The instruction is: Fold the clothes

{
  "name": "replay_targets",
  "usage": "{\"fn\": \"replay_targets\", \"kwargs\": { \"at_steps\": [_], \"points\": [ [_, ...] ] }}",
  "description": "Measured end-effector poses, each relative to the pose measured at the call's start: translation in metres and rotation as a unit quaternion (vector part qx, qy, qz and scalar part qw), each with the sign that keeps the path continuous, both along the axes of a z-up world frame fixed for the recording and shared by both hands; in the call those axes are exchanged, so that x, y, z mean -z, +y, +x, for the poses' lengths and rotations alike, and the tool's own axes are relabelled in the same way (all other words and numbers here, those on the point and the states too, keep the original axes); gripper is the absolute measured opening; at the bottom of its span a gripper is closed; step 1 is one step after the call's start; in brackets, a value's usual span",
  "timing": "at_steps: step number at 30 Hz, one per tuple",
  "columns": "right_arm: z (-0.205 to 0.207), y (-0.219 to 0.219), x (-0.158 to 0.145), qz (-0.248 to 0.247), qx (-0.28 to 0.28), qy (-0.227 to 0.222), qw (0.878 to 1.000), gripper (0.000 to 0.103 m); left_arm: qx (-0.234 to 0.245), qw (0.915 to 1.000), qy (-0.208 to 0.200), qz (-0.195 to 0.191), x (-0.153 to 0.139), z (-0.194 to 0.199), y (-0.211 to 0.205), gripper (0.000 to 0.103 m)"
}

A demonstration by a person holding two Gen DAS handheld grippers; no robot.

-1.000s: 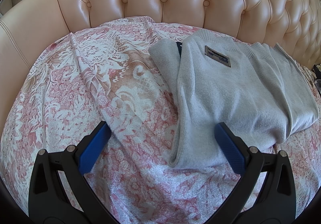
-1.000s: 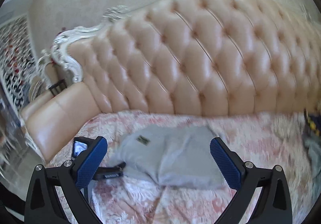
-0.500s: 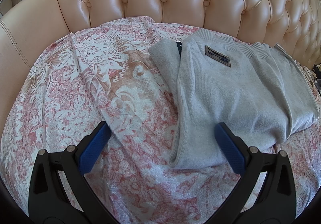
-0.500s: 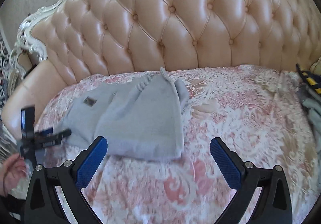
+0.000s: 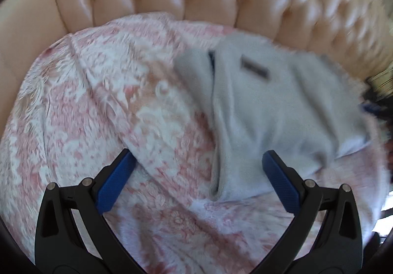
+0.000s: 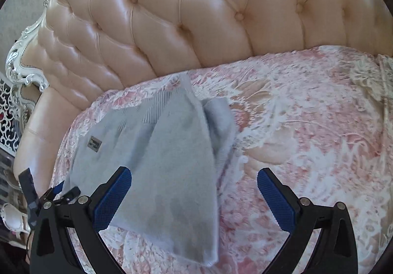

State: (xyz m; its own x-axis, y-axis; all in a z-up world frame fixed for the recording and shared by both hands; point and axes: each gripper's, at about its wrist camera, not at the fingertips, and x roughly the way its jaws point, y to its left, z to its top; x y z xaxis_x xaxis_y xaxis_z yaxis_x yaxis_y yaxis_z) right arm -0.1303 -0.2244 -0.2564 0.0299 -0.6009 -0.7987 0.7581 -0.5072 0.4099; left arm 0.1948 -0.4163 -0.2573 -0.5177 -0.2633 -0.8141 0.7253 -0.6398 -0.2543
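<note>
A folded pale grey knit sweater [image 5: 282, 111] with a small dark label lies on a pink and white floral bedspread [image 5: 110, 107]. My left gripper [image 5: 196, 175] hovers open above the sweater's near left edge, nothing between its blue pads. In the right wrist view the same sweater [image 6: 162, 163] lies to the left, a sleeve edge poking out on its right side. My right gripper [image 6: 194, 193] is open over the sweater's near right edge, empty. The left gripper [image 6: 61, 193] shows at the far left edge of that view.
A tufted peach leather headboard [image 6: 196, 16] runs along the back, with a padded side rail [image 5: 22, 18] at the left. Bare bedspread [image 6: 307, 138] stretches to the right of the sweater. Dark items [image 5: 378, 102] lie blurred at the right edge of the left wrist view.
The right gripper has swung down and closer to the sweater. The left wrist view has shifted slightly and blurred, so the left gripper is moving. The sweater lies as before.
</note>
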Motion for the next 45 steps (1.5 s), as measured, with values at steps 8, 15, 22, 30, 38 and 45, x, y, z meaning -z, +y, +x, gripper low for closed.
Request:
{"fn": "replay_targets", "kwargs": {
  "at_steps": [8, 15, 22, 30, 38, 45],
  "points": [
    [0.0, -0.018, 0.014, 0.038, -0.017, -0.01, 0.999, 0.103, 0.017, 0.9702, 0.146, 0.193, 0.005, 0.004, -0.055, 0.103],
    [-0.006, -0.019, 0.027, 0.032, -0.027, -0.049, 0.998, 0.103, 0.018, 0.9064, 0.207, 0.368, 0.042, -0.014, -0.103, 0.102],
    [-0.008, -0.03, 0.028, 0.044, -0.039, -0.051, 0.997, 0.1, 0.045, 0.9361, 0.091, 0.337, 0.041, -0.047, -0.099, 0.039],
    [-0.021, -0.025, 0.027, 0.062, -0.028, -0.057, 0.996, 0.03, 0.06, 0.95, 0.045, 0.303, 0.023, -0.061, -0.092, 0.019],
    [-0.014, -0.021, -0.003, 0.044, -0.031, -0.01, 0.999, 0.015, 0.069, 0.9594, 0.045, 0.27, -0.011, -0.067, -0.086, 0.011],
    [-0.004, -0.019, -0.033, 0.03, -0.024, 0.012, 0.999, 0.014, 0.086, 0.9632, 0.059, 0.248, -0.05, -0.067, -0.082, 0.011]
  ]
}}
